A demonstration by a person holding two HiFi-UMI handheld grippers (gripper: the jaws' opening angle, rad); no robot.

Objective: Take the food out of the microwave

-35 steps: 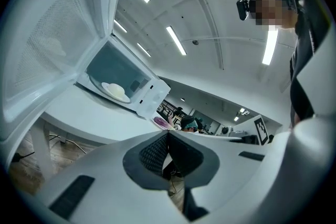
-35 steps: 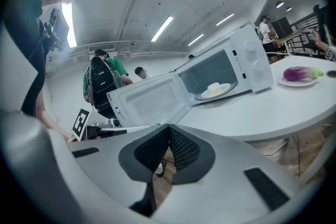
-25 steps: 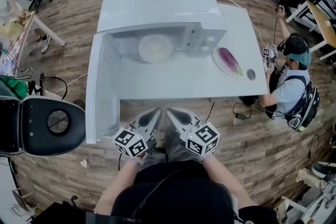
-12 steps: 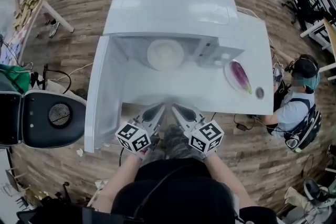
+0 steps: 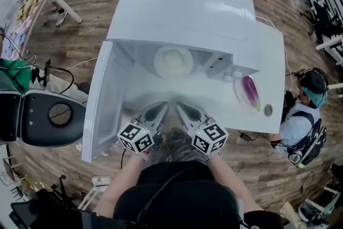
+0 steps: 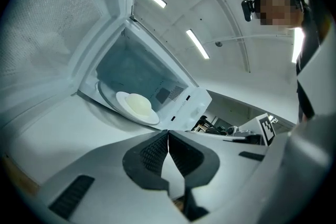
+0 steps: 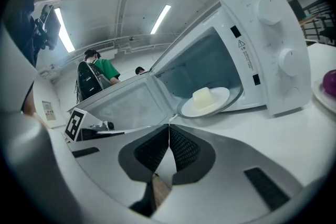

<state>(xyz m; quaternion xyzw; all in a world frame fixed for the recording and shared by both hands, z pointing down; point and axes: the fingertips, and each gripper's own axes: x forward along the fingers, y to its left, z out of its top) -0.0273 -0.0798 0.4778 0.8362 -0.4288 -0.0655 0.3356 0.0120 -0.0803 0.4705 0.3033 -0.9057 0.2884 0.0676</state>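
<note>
Table [image 5: 161, 95] carried a microwave [image 5: 182, 8], its door [image 5: 102, 104] swung open to the left. The left gripper [image 5: 163, 106] and right gripper [image 5: 181, 106] hung side by side over the table's near edge, jaws pressed together on nothing. Inside the microwave sat a plate [image 5: 158, 65] bearing the pale food [image 5: 174, 59].

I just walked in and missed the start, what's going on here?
A person holds a left gripper and a right gripper, both shut and empty, side by side at the near edge of the table, pointed at the microwave. Its door stands open, and the pale food sits on a plate inside, untouched.
</note>
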